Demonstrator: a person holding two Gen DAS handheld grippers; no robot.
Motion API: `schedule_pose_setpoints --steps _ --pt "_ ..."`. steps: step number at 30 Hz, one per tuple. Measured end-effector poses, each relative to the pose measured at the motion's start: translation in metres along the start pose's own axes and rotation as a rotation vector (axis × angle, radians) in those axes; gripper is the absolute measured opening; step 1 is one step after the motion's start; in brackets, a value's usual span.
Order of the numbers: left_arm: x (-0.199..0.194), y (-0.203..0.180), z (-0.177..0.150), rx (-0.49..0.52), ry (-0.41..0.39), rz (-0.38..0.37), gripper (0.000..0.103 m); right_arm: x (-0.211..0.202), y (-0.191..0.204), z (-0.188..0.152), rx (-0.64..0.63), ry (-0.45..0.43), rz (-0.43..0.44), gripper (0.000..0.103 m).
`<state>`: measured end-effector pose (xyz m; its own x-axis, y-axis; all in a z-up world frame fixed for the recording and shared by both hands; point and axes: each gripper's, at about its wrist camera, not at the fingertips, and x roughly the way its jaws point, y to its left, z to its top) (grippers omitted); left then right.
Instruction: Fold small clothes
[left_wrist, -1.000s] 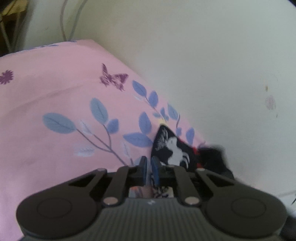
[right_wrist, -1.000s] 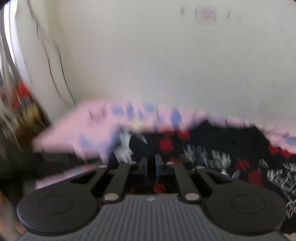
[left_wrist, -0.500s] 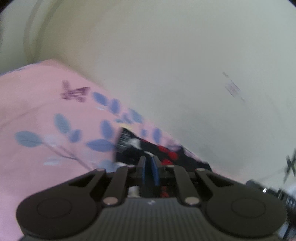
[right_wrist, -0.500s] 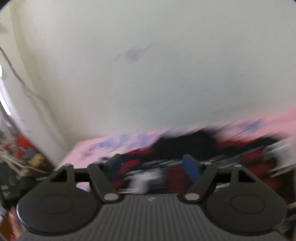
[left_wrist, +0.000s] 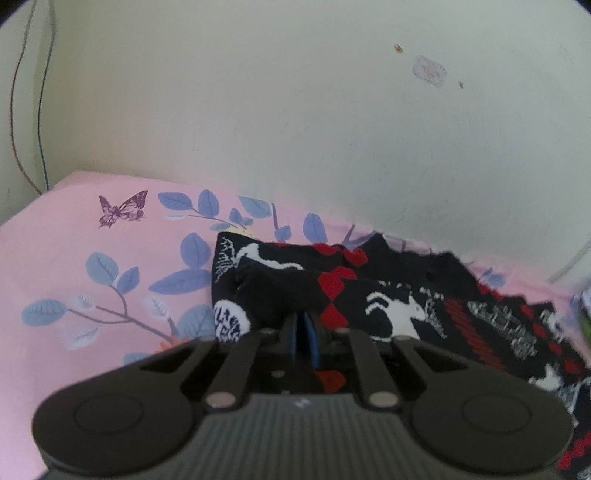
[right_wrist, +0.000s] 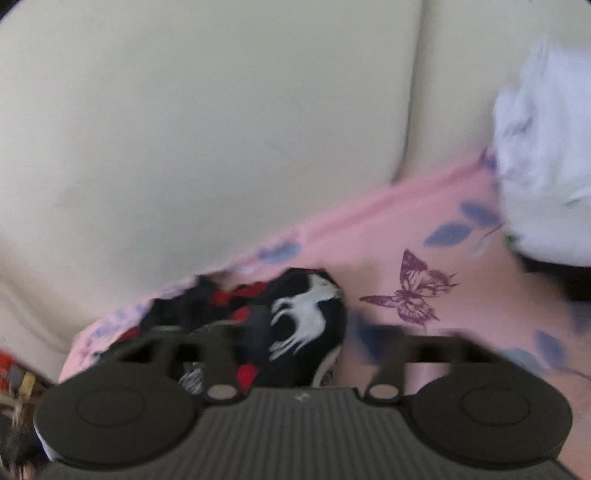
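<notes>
A big cream wall (left_wrist: 332, 129) at the back, with a faint pink mark (left_wrist: 428, 70) and thin wires (left_wrist: 14, 110) down its left side. In the right view, the same wall (right_wrist: 203, 129), bare and blurry.

Below it, a pink sheet (left_wrist: 74, 258) with blue leaves (left_wrist: 103, 267) and a purple butterfly (left_wrist: 123, 212). In the right view, more of the sheet (right_wrist: 388, 229), another butterfly (right_wrist: 413, 295), and a white bundle (right_wrist: 546, 166) at the far right, lying on the sheet.

On the sheet, close to the wall, the cloth (left_wrist: 406, 295): black, with red diamonds and white animal shapes. Spread out to the right, bunched and doubled over at its left end. In the right view, just one rounded lump of the cloth (right_wrist: 303, 317) with a white animal on it, lying left of the butterfly.

Left claw (left_wrist: 303, 334) pressed together, blue pads almost touching, pinching a fold of the cloth near its left end.

Right claw (right_wrist: 306, 343) spread wide and opening more, blurry. The lump of cloth between its fingers but not squeezed, nearer the left finger.
</notes>
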<state>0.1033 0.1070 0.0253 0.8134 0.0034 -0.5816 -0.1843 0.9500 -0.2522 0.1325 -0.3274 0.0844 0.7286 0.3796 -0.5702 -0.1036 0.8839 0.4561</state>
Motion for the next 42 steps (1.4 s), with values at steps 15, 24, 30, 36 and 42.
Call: schedule_pose_setpoints --steps 15,24,30,36,42 --pt "-0.192 0.040 -0.061 0.273 0.154 -0.055 0.024 -0.224 -0.034 -0.169 -0.129 0.176 0.151 0.048" --pt "-0.253 0.063 -0.143 0.117 0.309 -0.043 0.024 -0.237 -0.040 -0.214 -0.103 0.258 0.216 0.049" --pt "-0.261 0.047 -0.157 0.160 0.300 -0.009 0.036 -0.235 -0.036 -0.220 -0.117 0.259 0.254 0.053" --pt "-0.263 0.030 -0.162 0.201 0.320 0.005 0.018 -0.235 -0.032 -0.225 -0.131 0.285 0.273 0.053" --pt "-0.264 0.027 -0.162 0.202 0.341 0.007 0.018 -0.229 -0.030 -0.225 -0.123 0.305 0.312 0.054"
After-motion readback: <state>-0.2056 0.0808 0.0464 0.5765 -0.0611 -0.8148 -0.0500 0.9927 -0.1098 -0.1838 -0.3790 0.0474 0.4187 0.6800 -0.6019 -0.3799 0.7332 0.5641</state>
